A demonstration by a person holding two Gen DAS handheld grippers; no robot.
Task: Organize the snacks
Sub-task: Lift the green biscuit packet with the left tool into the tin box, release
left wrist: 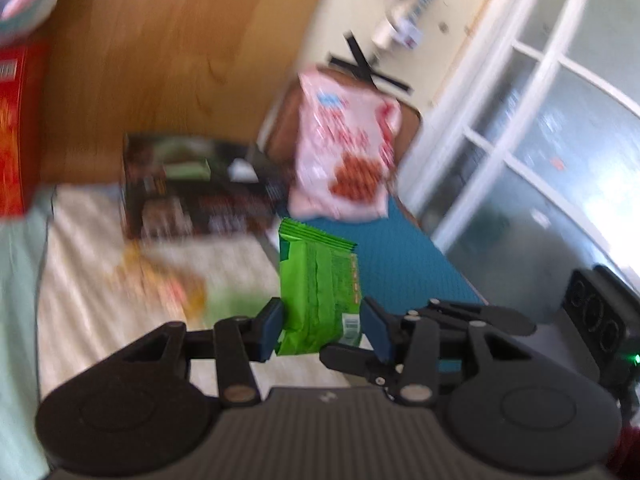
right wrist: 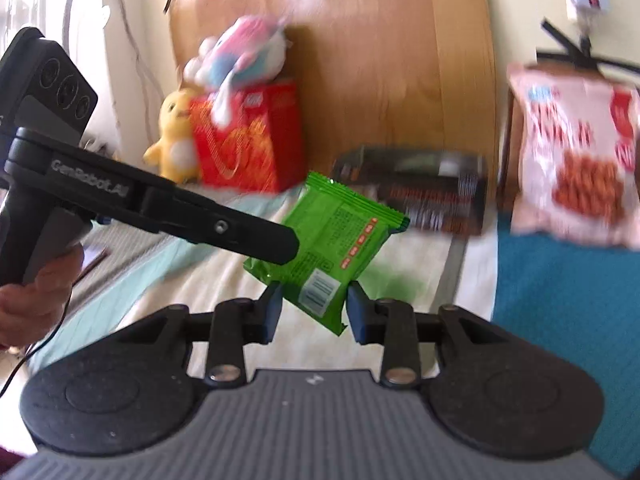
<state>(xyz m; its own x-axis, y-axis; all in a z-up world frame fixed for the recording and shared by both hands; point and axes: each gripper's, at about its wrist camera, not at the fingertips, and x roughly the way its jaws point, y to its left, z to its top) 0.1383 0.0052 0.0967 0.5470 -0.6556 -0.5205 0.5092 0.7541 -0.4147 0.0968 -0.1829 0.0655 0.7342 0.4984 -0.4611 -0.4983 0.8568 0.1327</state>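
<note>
A green snack packet (left wrist: 320, 284) hangs in the air between both grippers. My left gripper (left wrist: 322, 330) has its blue pads on either side of the packet's lower end. In the right wrist view the same packet (right wrist: 332, 236) is tilted; my right gripper (right wrist: 314, 314) closes on its barcode corner, and the left gripper's black finger (right wrist: 224, 228) reaches in from the left onto the packet. A pink-white snack bag (left wrist: 344, 148) stands upright at the back right, also seen in the right wrist view (right wrist: 576, 152). A dark snack box (left wrist: 192, 188) lies by the wooden board.
A red box (right wrist: 248, 140) with plush toys (right wrist: 240, 52) on top stands at the back left against a wooden headboard (left wrist: 180, 40). A teal mat (left wrist: 400, 260) lies under the pink bag. A striped cloth (left wrist: 120, 280) covers the surface. Glass doors (left wrist: 540, 140) are on the right.
</note>
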